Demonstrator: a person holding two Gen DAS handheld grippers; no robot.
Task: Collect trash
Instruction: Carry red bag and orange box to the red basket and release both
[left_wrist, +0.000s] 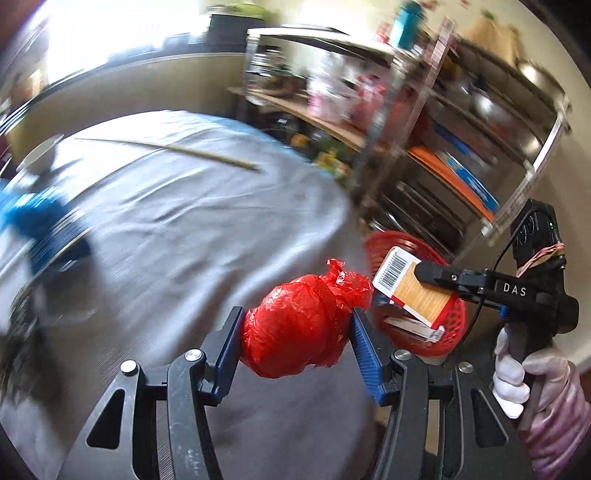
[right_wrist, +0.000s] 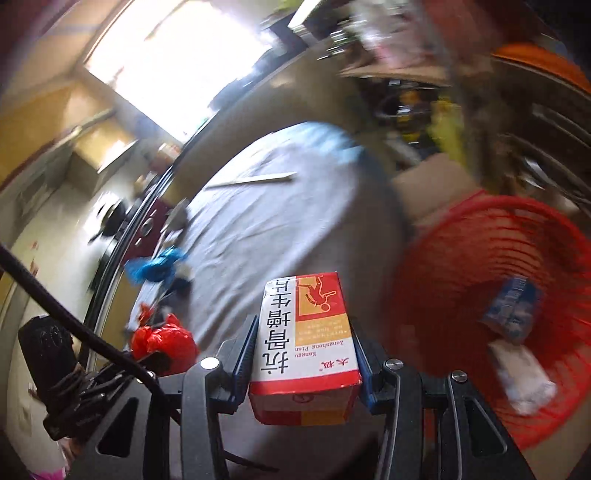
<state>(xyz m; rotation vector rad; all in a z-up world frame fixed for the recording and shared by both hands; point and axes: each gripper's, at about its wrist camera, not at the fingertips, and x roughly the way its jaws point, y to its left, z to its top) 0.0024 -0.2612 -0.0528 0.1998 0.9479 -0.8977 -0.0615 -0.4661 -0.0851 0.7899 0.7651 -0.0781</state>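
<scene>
My left gripper (left_wrist: 295, 334) is shut on a crumpled red plastic bag (left_wrist: 303, 325) and holds it above the grey-clothed table (left_wrist: 184, 221), near its right edge. My right gripper (right_wrist: 303, 350) is shut on a red, white and orange medicine box (right_wrist: 304, 339). In the left wrist view that box (left_wrist: 413, 291) hangs over the red mesh basket (left_wrist: 454, 325) beyond the table edge. The basket (right_wrist: 480, 258) holds a blue-white carton (right_wrist: 513, 310) and white paper (right_wrist: 524, 384). The red bag also shows in the right wrist view (right_wrist: 162, 343).
On the table lie a long wooden stick (left_wrist: 166, 149), a blue crumpled wrapper (left_wrist: 33, 214) and a white bowl (left_wrist: 44, 151). A metal shelf rack (left_wrist: 424, 129) full of goods stands right of the table, behind the basket.
</scene>
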